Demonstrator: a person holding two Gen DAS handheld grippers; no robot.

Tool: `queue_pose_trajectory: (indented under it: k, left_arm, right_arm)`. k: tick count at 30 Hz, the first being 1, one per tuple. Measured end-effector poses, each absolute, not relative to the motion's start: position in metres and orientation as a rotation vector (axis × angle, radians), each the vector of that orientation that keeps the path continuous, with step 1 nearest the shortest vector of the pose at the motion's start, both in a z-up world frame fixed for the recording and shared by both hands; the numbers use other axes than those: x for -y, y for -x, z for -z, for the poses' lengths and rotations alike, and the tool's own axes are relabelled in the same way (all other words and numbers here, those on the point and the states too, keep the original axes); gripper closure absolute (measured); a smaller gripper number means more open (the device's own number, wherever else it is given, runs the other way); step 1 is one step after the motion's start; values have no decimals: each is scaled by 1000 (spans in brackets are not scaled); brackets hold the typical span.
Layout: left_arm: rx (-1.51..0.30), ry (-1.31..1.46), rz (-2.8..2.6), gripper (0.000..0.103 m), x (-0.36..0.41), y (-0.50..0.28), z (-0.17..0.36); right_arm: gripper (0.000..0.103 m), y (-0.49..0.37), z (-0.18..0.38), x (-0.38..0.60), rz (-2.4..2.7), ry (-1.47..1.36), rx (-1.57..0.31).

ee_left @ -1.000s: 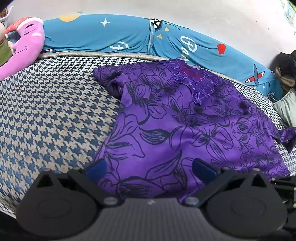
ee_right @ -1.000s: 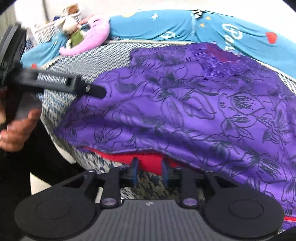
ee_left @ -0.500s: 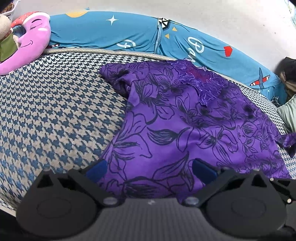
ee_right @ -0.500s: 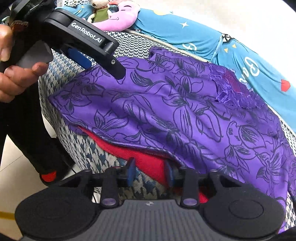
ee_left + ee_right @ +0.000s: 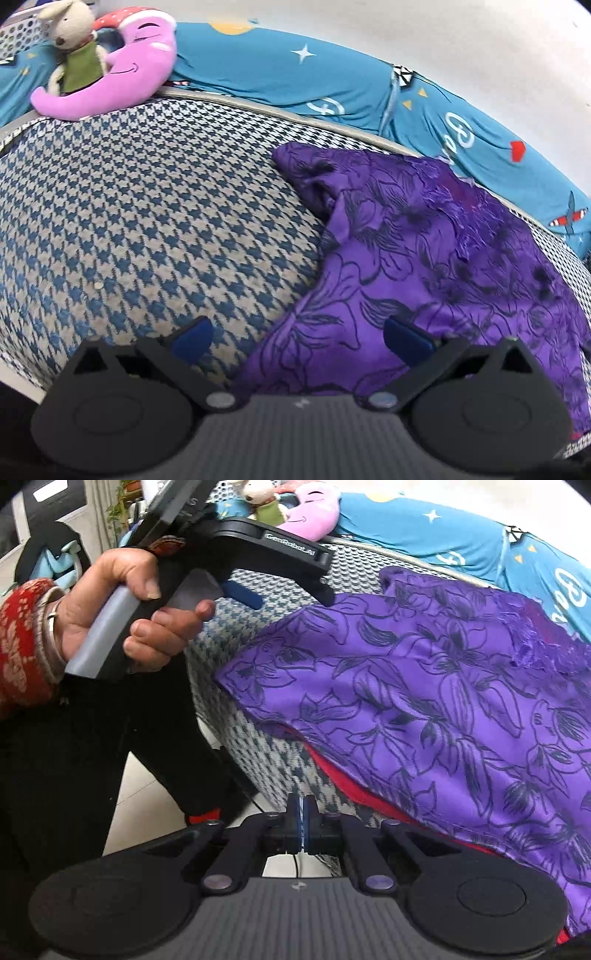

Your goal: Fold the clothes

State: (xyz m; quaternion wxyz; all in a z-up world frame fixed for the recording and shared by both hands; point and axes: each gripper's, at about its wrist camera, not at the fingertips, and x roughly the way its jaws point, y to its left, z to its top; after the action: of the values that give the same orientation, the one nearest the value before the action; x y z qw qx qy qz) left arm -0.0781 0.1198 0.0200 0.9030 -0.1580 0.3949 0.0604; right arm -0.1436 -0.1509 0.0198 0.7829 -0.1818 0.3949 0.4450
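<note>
My left gripper [image 5: 299, 338] hangs with its jaws spread wide, nothing between them — the left blue pad sits over bare houndstooth cushion [image 5: 147, 229], the right pad over the near hem of the purple floral garment [image 5: 424, 266]. That garment lies spread flat on the cushion, toward its right side, with the ruffled collar area at the far edge near the blue printed fabric [image 5: 280, 74] that runs along the back. A pink moon-shaped plush [image 5: 122, 92] with a small stuffed rabbit [image 5: 72, 48] leaning on it rests at the far left corner.

From the right wrist view I see my right gripper [image 5: 300, 825] pinched closed, pads pressed together with no cloth caught in them; it sits just off the front edge of the cushion, below the garment's hem, where a strip of red fabric [image 5: 354, 786] peeks out from under the purple. In the same view a hand [image 5: 122, 613] in a red patterned sleeve [image 5: 18, 646] grips the handle of the left gripper, whose tips hover beside the garment's near-left corner — I cannot tell whether they touch it.
</note>
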Motion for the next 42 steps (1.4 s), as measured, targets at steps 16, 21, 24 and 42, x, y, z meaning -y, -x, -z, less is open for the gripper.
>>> queue_pose_trajectory:
  k: [16,21,24,42]
  left_arm:
    - [-827,291,-90,0,-92,71,-22]
    - [-856,287,-88,0,-87,61,-23]
    - [-845,289,-95,0,-91,52,-32]
    - [-847,311,-25,0,-117,-37,-45]
  right_arm:
    - [83,104,-48,210,-637,114,-771]
    - [72,91,-58,222,-597,103,-766]
    - [68,80,-63,227,-586,114,-760]
    - [56,-7,-64,245,-472,-58,-801]
